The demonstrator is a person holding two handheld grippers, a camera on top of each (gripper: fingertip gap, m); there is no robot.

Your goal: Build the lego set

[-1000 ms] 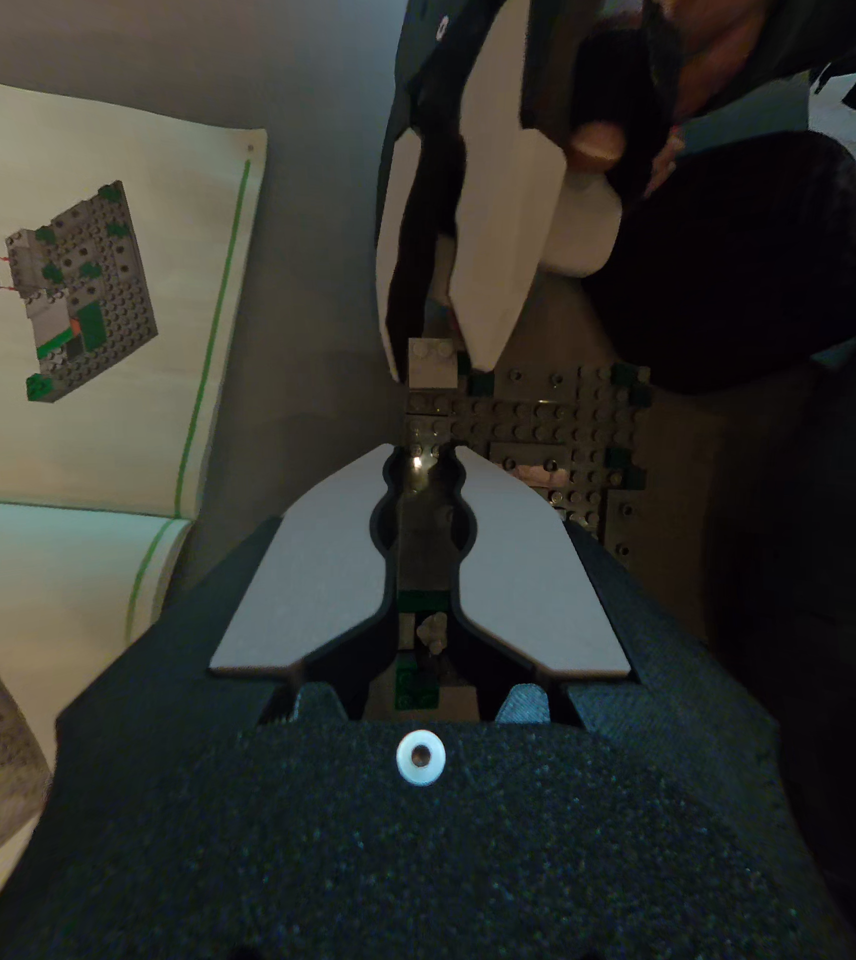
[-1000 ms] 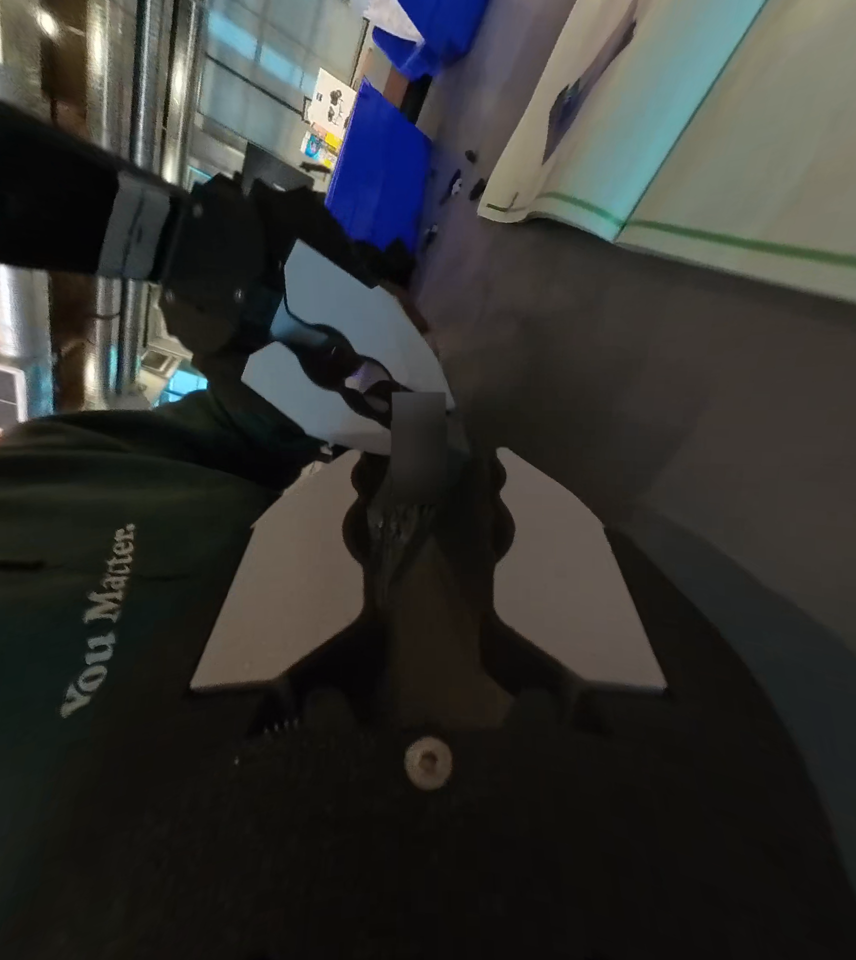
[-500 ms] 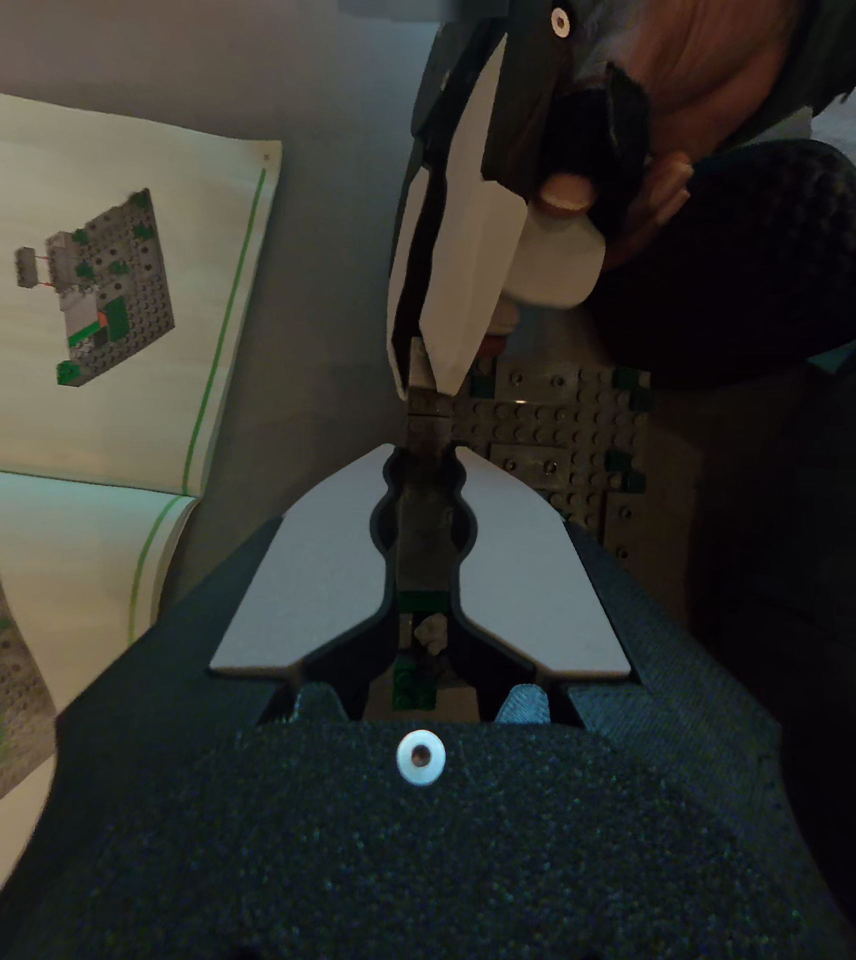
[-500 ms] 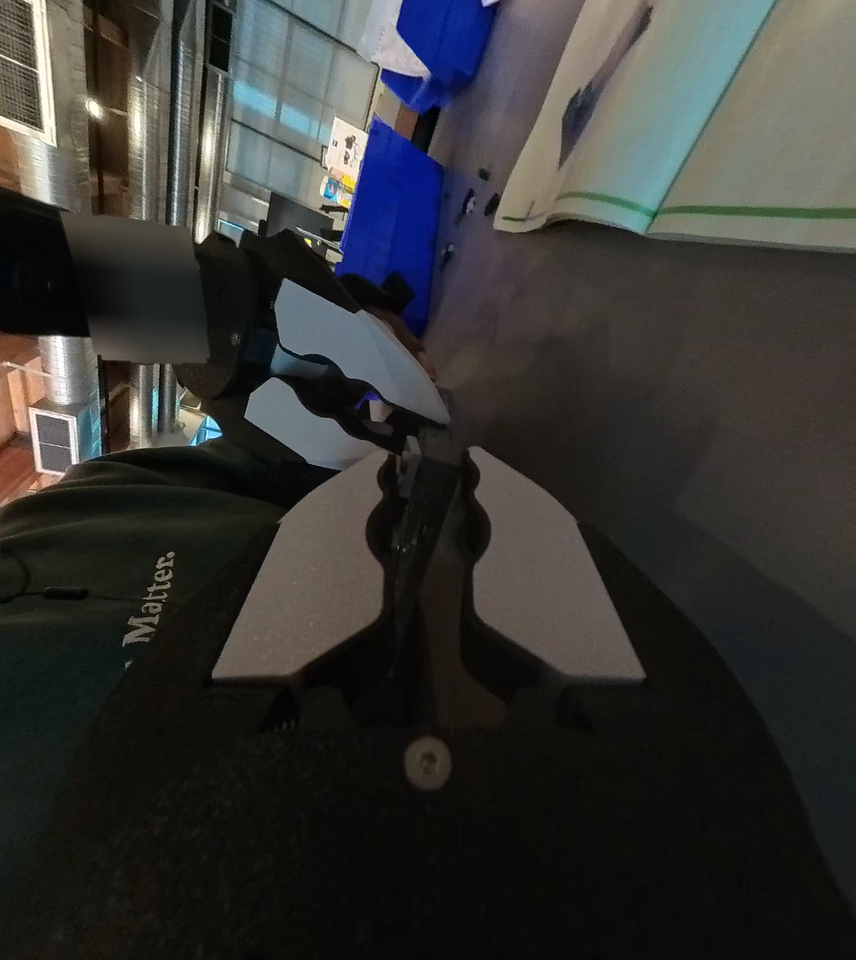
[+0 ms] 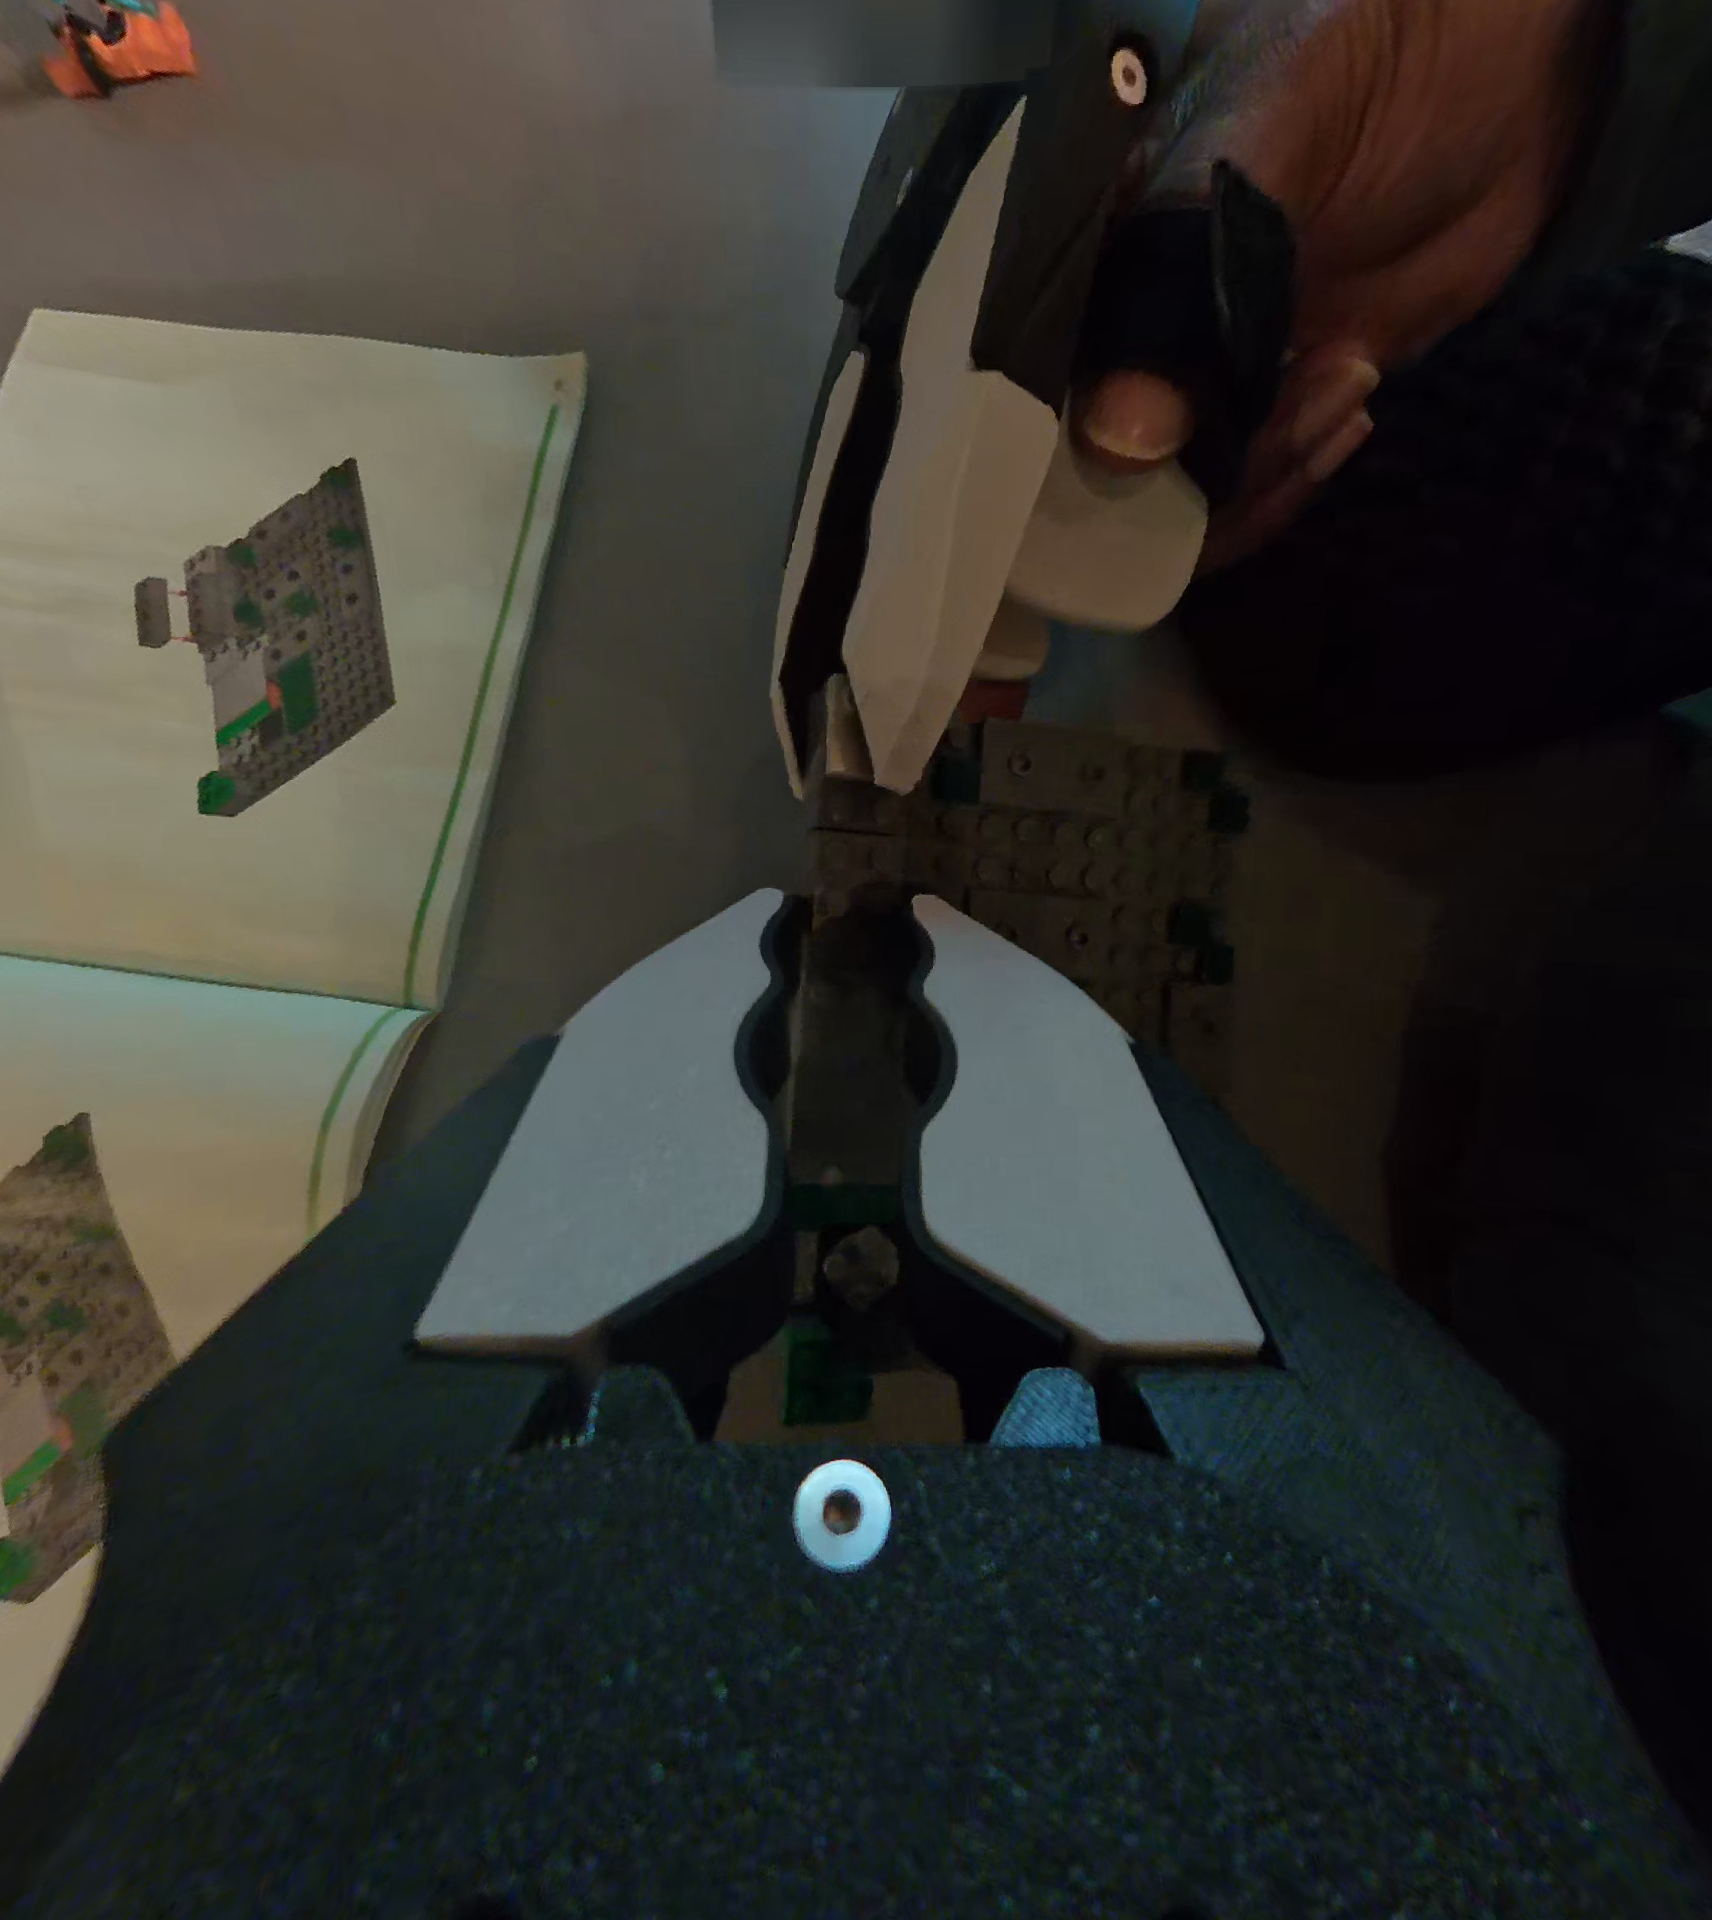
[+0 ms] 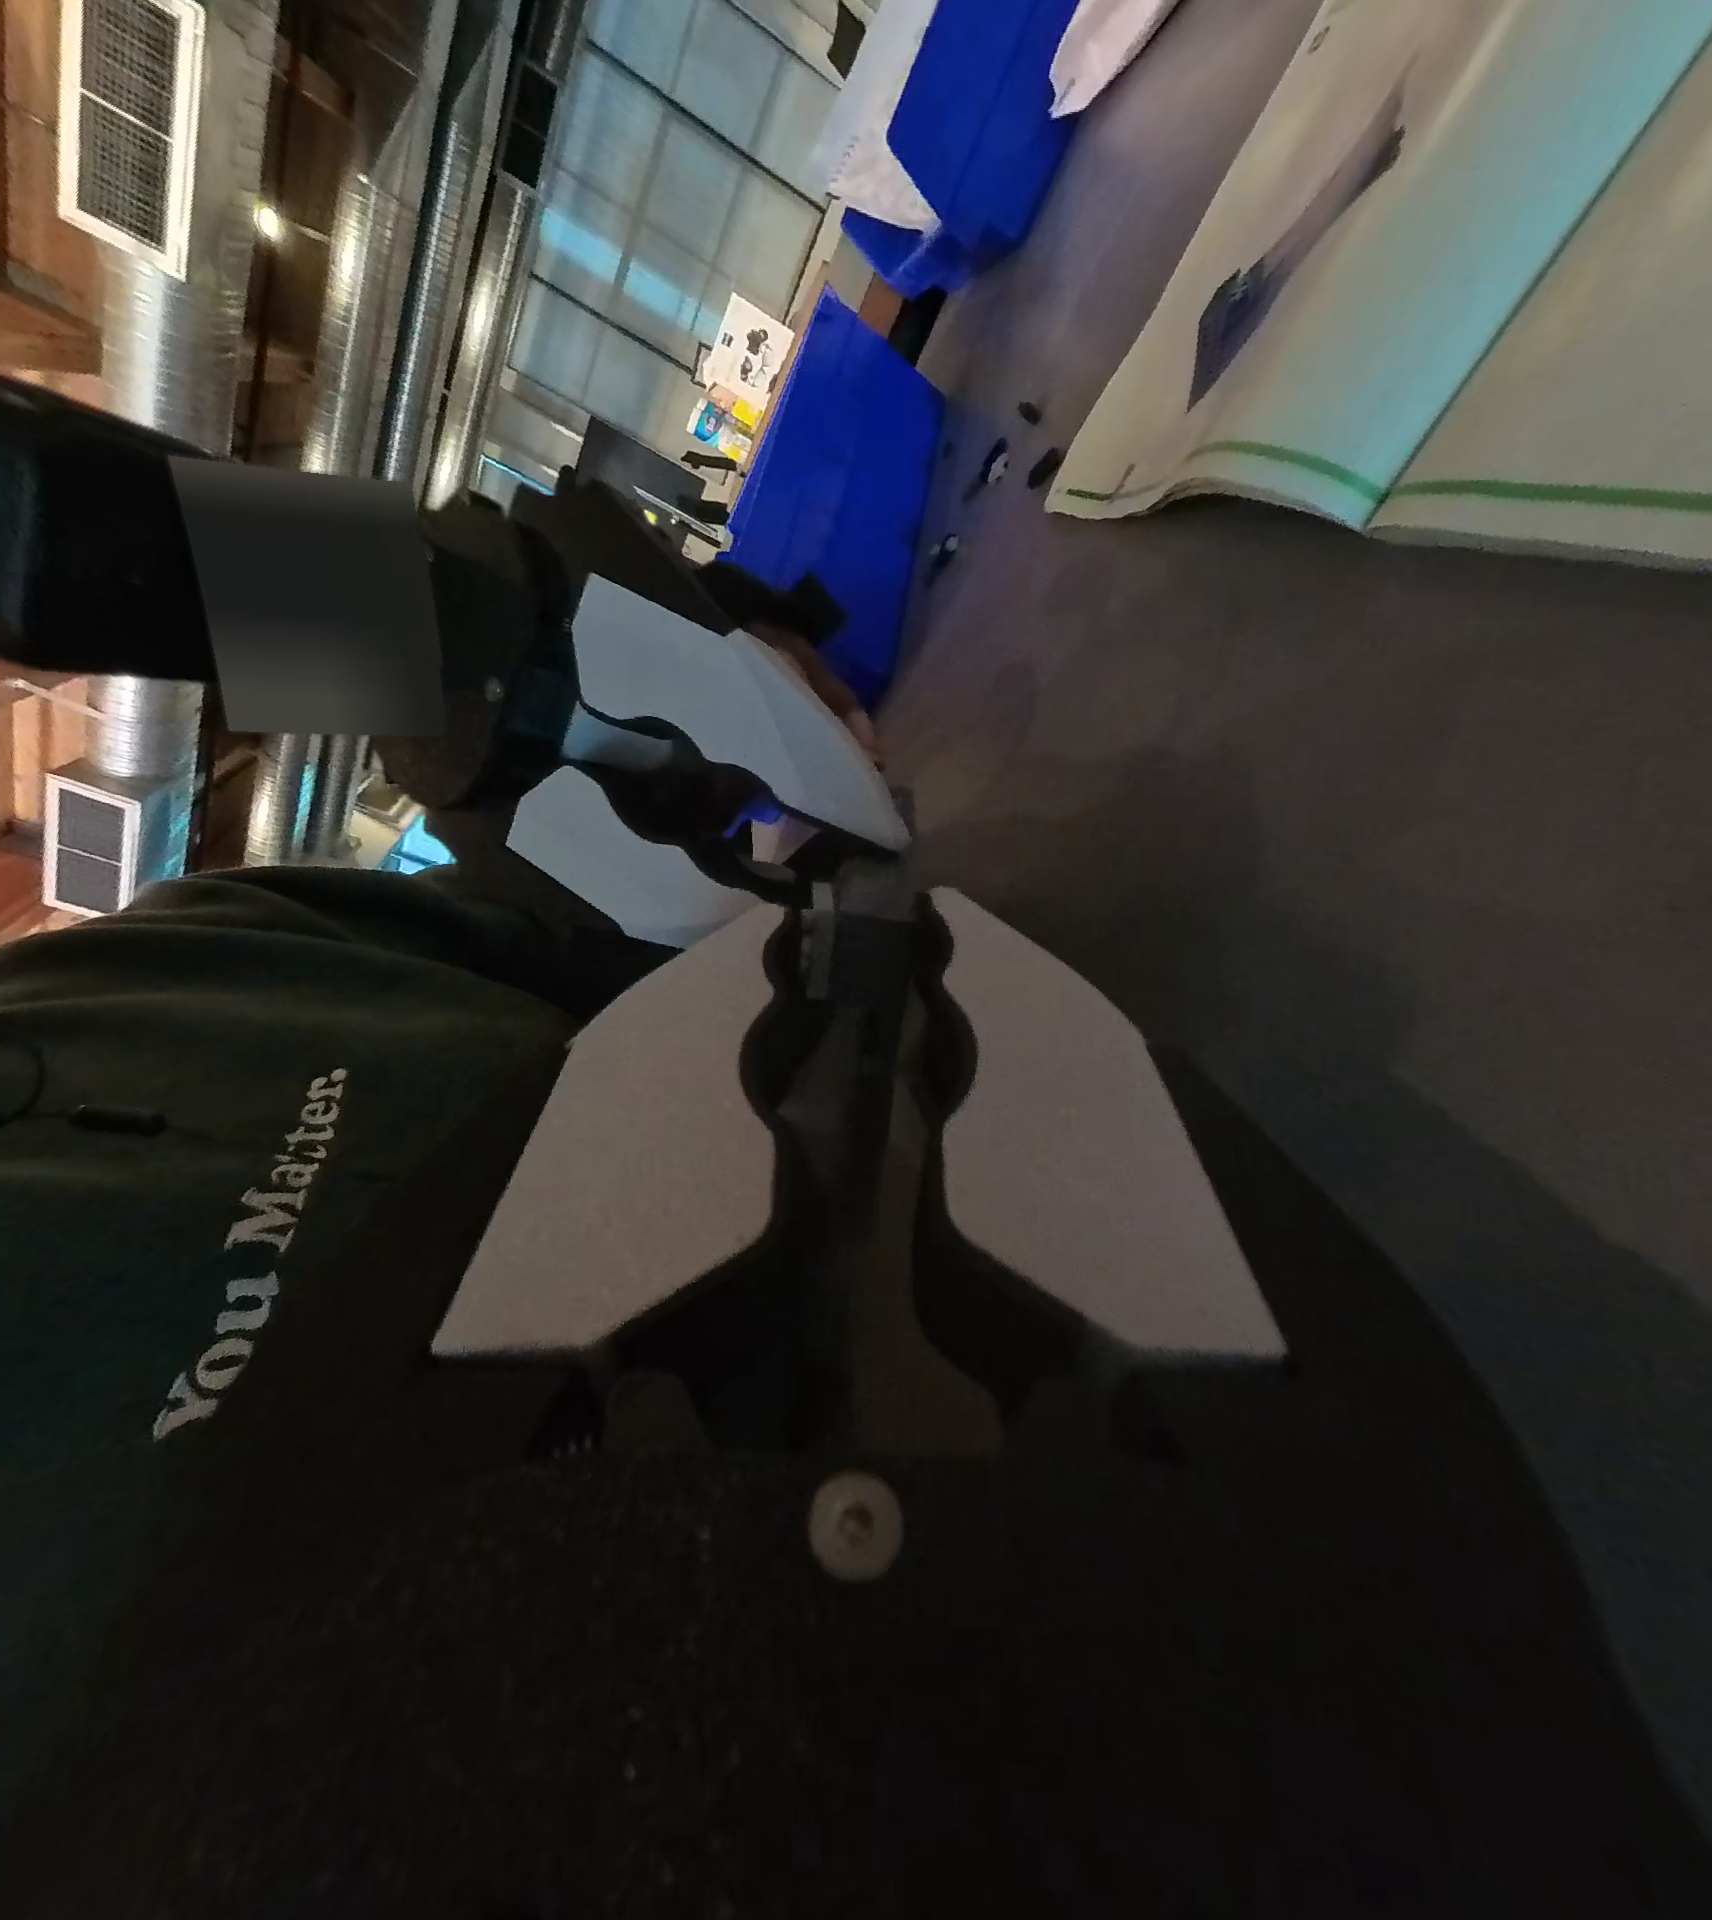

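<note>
Left wrist view, nearest first: the left gripper (image 5: 847, 914) has its jaws clenched on the near edge of the dark grey Lego build (image 5: 1070, 862), a studded plate with small green pieces that lies on the grey table (image 5: 623, 208). Just past its tips the right gripper (image 5: 857, 748) comes down from above, jaws pinched on a small light grey brick (image 5: 839, 732) that touches the build's near-left corner. A hand (image 5: 1351, 239) grips the right gripper's handle. To the left, an open instruction booklet (image 5: 208, 623) lies flat, its pages showing pictures of the build. Far off at the table's top-left corner sits a small orange and grey model (image 5: 109, 47).

Right wrist view, tilted sideways: the same brick (image 6: 873, 888) sits between the right gripper's tips, with the other gripper meeting it from the left, close against a person's dark sweatshirt (image 6: 208, 1143). Beyond, small dark loose pieces (image 6: 1013, 462) are scattered on the table beside the booklet, then blue bins (image 6: 831, 499). Farther still the room has tall windows (image 6: 665, 208), metal ducts (image 6: 156, 343) and wall vents (image 6: 130, 120).
</note>
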